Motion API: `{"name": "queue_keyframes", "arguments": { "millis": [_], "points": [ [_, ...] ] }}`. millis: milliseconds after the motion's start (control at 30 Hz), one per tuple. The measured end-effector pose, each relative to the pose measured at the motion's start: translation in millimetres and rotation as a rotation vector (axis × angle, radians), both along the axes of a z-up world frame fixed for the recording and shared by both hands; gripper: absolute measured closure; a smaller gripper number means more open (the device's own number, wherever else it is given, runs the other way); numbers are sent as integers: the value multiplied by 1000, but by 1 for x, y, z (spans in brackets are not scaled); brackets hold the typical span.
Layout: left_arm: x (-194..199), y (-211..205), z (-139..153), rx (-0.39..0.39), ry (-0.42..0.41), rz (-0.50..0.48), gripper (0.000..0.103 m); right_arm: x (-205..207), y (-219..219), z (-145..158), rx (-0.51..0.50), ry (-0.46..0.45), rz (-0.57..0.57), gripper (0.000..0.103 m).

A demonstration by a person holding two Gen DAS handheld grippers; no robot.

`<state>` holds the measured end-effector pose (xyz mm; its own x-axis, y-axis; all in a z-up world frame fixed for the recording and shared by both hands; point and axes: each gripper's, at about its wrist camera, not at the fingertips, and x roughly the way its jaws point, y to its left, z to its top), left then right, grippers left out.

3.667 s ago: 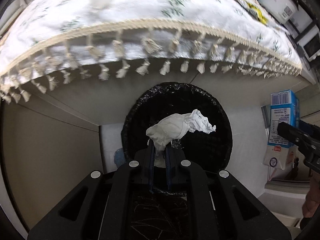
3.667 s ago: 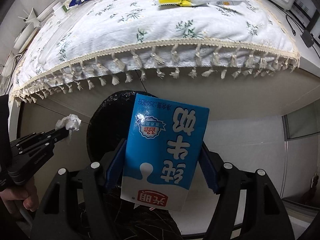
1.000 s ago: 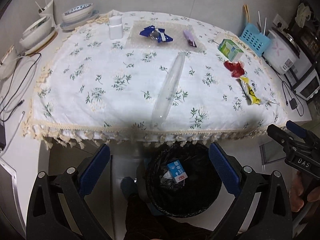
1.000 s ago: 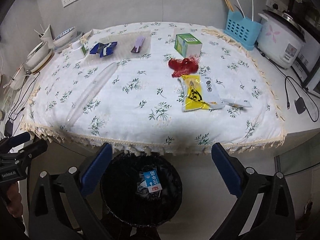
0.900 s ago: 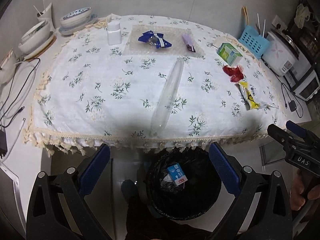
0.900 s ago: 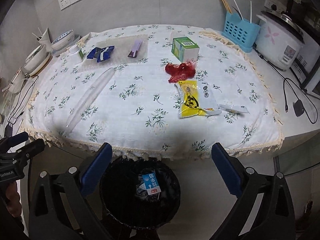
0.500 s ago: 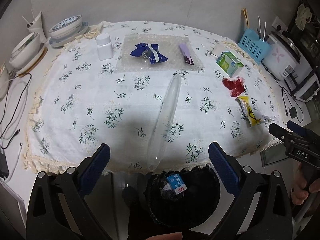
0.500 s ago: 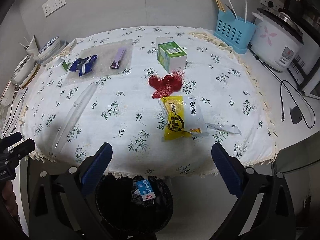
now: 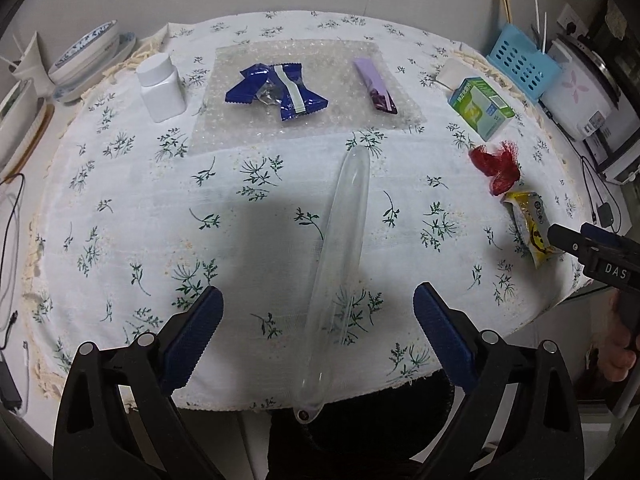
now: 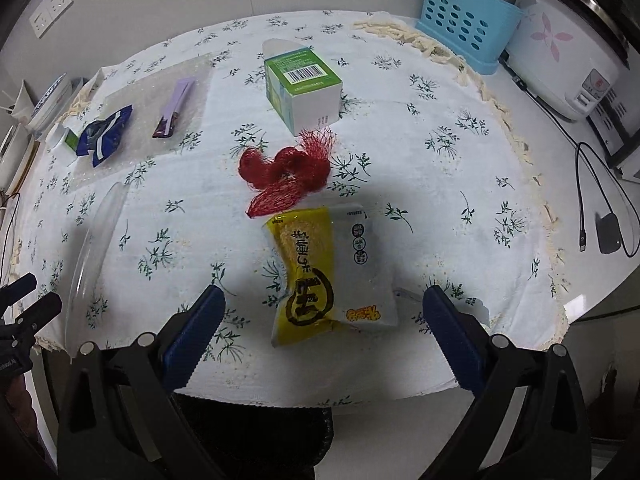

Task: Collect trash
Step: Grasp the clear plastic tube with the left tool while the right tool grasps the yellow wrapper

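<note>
Still plenty left: yellow snack packet, red mesh net, clear plastic sleeve, blue wrapper scattered across worktop. Left gripper and right gripper both empty, jaws wide apart.

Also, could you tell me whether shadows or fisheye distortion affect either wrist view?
Left wrist: a dark shadow falls on the tablecloth left of the clear plastic tube, and the table edge bows. Right wrist: a shadow partly darkens the yellow snack packet, with the same bowing.
</note>
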<state>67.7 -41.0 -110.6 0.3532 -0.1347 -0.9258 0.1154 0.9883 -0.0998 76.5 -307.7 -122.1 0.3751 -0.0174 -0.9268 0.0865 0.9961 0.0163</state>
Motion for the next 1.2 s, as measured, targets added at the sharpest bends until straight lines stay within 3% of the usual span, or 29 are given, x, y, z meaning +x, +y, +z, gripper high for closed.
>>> {"name": "queue_keyframes", "arguments": {
  "millis": [167, 400, 633, 800, 967, 1200],
  "points": [
    [16, -6, -14, 17, 35, -28, 16, 16, -2, -15, -3, 45, -10, 14],
    [30, -13, -29, 34, 73, -49, 33, 28, -5, -28, 13, 90, -31, 22],
    [38, -17, -36, 67, 115, -52, 54, 33, -6, -34, 28, 120, -35, 38],
    [42, -20, -36, 95, 123, -51, 78, 35, -1, -35, 37, 129, -27, 49],
    [47, -19, -37, 93, 135, -46, 78, 36, 6, -35, 57, 137, -11, 70],
    [44, -9, -32, 57, 131, -31, 78, 41, 9, -36, 92, 144, -16, 81]
  ]
}}
